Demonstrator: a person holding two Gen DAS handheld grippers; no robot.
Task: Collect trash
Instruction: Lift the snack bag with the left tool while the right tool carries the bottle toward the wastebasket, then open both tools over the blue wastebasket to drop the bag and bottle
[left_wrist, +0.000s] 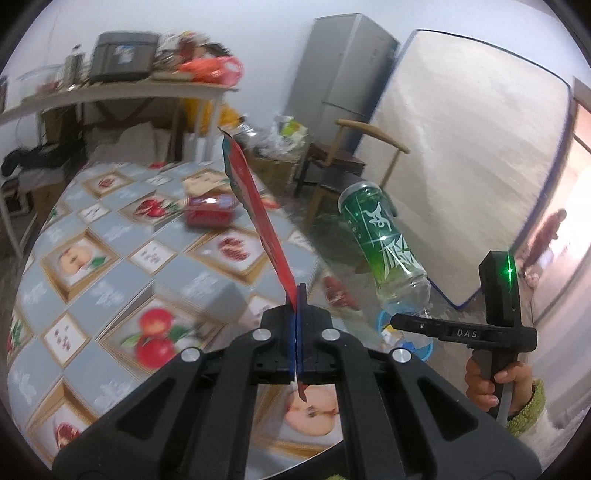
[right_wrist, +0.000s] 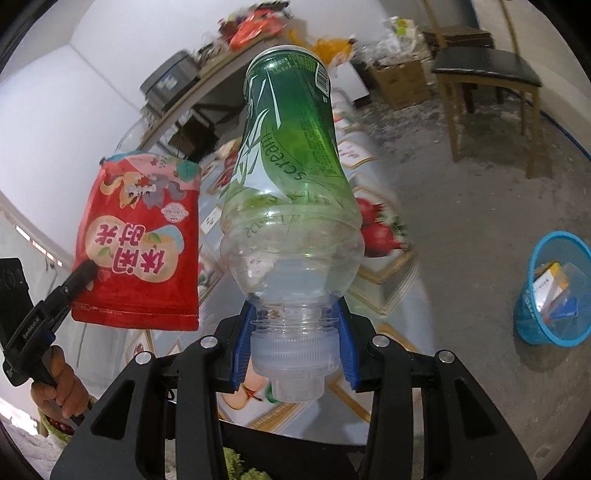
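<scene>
My left gripper (left_wrist: 297, 295) is shut on a flat red snack bag (left_wrist: 258, 214), seen edge-on and held above the table; the bag's printed face shows in the right wrist view (right_wrist: 140, 243). My right gripper (right_wrist: 295, 332) is shut on the neck of an empty plastic bottle with a green label (right_wrist: 291, 155), held cap-down; it also shows in the left wrist view (left_wrist: 380, 240). A blue mesh trash basket (right_wrist: 524, 314) with some trash in it stands on the floor at right. A red can (left_wrist: 210, 210) lies on the table.
The table has a fruit-patterned cloth (left_wrist: 110, 258). A wooden chair (right_wrist: 484, 70) and cardboard boxes with clutter (right_wrist: 402, 81) stand on the floor beyond it. A cluttered side table (left_wrist: 122, 92), a fridge (left_wrist: 343, 74) and a leaning mattress (left_wrist: 461, 147) line the walls.
</scene>
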